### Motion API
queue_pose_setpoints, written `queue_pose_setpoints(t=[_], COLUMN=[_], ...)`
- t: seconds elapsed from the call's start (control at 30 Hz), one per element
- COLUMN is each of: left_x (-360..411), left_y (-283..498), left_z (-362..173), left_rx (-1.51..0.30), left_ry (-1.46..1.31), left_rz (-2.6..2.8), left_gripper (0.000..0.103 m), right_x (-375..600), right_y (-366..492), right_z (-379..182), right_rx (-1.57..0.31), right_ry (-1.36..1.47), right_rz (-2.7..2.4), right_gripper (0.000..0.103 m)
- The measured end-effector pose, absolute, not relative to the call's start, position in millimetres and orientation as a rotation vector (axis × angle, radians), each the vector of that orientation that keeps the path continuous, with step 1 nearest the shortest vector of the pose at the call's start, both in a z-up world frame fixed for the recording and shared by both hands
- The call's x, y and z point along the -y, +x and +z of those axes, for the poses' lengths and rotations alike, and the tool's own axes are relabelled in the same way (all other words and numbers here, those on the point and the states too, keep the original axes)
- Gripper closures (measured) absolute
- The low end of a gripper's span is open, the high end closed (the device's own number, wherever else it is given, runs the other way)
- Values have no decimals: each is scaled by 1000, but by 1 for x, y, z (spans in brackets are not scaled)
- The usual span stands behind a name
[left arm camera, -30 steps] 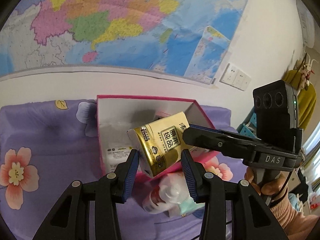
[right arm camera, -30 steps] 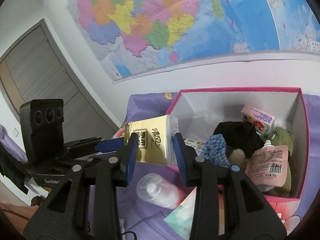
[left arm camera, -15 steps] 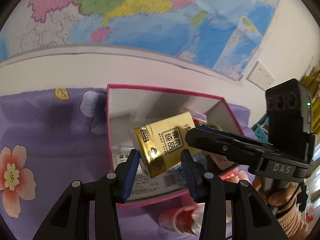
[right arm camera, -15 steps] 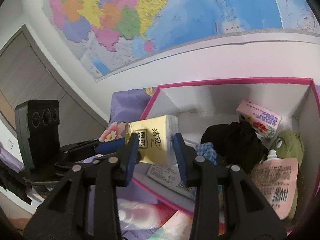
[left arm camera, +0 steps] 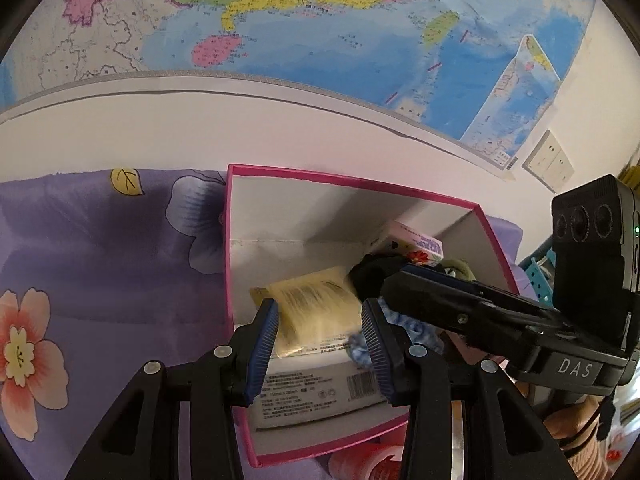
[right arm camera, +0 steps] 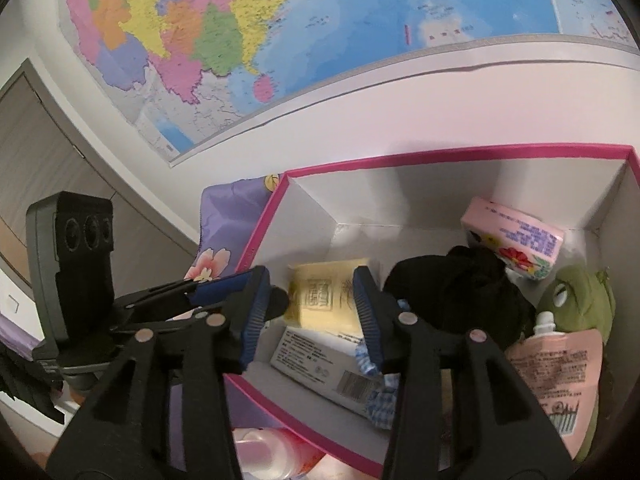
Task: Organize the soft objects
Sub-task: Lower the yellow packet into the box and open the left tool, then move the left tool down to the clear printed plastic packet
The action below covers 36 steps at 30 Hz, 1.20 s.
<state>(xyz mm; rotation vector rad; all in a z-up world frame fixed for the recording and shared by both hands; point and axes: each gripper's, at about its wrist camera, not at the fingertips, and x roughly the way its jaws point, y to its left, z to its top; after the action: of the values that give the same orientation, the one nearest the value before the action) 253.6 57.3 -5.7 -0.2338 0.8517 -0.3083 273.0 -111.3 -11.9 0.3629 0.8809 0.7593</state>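
A gold tissue pack is blurred with motion inside the pink-rimmed white box, above a flat white packet; no finger touches it. It also shows in the right wrist view inside the box. My left gripper is open over the box's front part. My right gripper is open beside it, over the box's left end. The box also holds a black cloth, a pink tissue pack, a green frog plush, a pink pouch and blue checked cloth.
The box sits on a purple flowered bedsheet against a white wall with a large map. A pink-and-white bottle lies on the sheet in front of the box. A grey door is at left.
Both grippers carried the gold tissue pack forward over the box, then opened. The pack has left the fingers and is dropping into the box.
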Motion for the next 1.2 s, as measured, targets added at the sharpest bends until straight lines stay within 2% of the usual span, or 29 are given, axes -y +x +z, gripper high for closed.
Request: queue_pose_setpoints(t=[0.2,0.57,0.8,1.2], left_x=[-64,-90,-86,-82], left_y=[230,133,87,37], left_z=[2,7,-33,-86], left_rx=[-793,-692,-800,-959], left_ry=[-196,-202,-146,-161], left_rz=[-269,-321,-318,-334], left_gripper=[60,57,56,56], right_x=[130,163,158,135], right_y=[258,180,126,63], right_z=[-3,22,10,-53], right_rx=[-843,-760,-807,-1053], right_ry=[392,363,301,283], right_rz=[773,921,1042,1159], right_gripper=[56,55,55,55])
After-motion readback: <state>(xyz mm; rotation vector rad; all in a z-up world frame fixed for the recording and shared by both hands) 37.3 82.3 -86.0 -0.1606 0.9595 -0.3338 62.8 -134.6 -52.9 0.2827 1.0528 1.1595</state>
